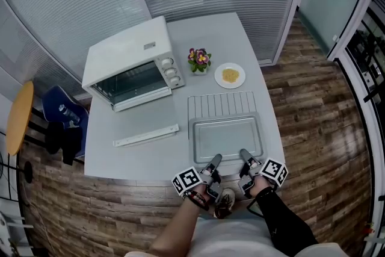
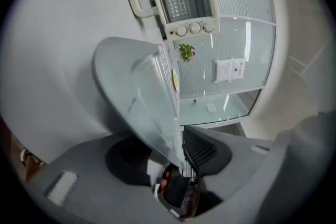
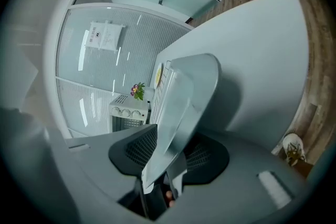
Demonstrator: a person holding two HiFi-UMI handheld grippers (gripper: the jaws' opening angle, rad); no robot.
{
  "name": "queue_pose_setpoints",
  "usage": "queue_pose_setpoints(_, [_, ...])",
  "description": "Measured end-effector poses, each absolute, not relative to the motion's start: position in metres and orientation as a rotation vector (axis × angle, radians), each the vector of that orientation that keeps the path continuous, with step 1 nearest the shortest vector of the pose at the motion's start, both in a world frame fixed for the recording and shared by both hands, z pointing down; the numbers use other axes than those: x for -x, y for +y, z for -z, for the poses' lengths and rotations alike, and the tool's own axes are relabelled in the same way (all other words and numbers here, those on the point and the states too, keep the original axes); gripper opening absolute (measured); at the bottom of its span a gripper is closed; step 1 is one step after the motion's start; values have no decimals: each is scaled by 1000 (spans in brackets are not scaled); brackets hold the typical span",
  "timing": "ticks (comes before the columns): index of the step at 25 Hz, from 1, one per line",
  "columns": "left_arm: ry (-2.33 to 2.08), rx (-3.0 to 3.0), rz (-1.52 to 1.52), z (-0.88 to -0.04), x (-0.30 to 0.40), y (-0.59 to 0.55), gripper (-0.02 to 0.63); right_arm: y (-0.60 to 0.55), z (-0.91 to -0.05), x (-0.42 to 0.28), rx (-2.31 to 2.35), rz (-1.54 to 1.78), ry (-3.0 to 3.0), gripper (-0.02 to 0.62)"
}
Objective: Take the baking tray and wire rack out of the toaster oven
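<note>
The left gripper and the right gripper both sit at the near rim of the baking tray with their jaws apart. In each gripper view we see the thin rim passing between the pads, and we read neither pair as pressing on it.

The tray lies flat on the table, close to its near edge. The wire rack shows just beyond the tray's far side; we cannot tell whether the tray overlaps it. The toaster oven stands well apart at the far left, its front open.

We judge that both items are out of the oven and that the step in hand is the release. The next move calls for drawing both grippers straight back off the rim together. Keep the pads clear, so that the tray is not dragged toward the table edge.
</note>
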State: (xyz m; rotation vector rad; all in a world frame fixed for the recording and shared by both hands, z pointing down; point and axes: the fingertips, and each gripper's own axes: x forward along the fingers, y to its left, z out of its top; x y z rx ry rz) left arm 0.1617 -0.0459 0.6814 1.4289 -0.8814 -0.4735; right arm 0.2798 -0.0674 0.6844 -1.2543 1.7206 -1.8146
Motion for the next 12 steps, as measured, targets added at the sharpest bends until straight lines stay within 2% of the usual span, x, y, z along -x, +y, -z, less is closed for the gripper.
queue_pose_setpoints(12, [-617, -1550, 273, -669, -234, -8, 215, -62, -689, -266, 1274, 1846, 1740, 124])
